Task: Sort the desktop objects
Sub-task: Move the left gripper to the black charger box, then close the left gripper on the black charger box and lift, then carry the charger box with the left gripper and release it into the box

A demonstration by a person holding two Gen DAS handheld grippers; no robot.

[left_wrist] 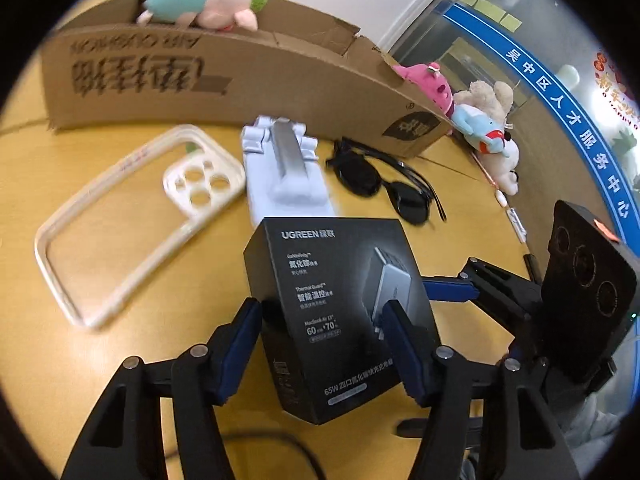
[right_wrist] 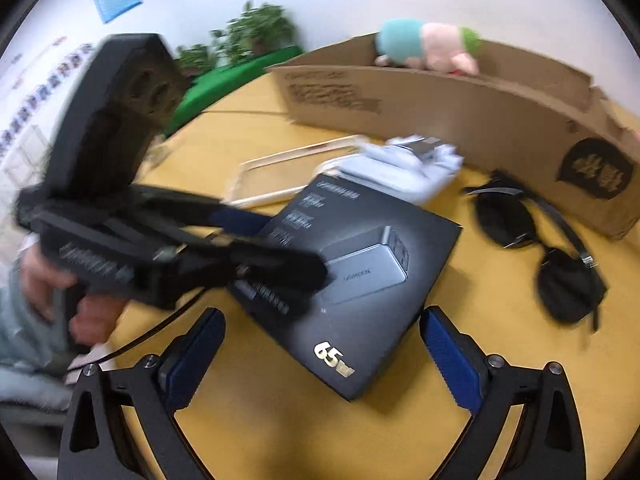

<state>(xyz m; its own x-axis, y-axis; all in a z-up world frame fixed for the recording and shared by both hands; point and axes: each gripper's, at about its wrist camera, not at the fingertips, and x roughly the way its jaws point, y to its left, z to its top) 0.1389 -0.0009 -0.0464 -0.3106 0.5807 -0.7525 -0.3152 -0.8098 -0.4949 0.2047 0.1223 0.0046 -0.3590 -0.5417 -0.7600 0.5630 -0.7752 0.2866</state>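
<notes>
1. The black charger box [left_wrist: 334, 312] lay on the yellow table [left_wrist: 120, 344], in front of the phone stand [left_wrist: 286, 176], between the clear phone case [left_wrist: 132, 220] and the sunglasses [left_wrist: 384, 184].
2. The left gripper [left_wrist: 322, 344] straddled the box, pads seemingly at its sides; contact was hard to confirm.
3. The right gripper [right_wrist: 322, 356] stood apart, empty.
4. Rigid, smooth cardboard, probably light: best gripped across its narrow sides.
</notes>
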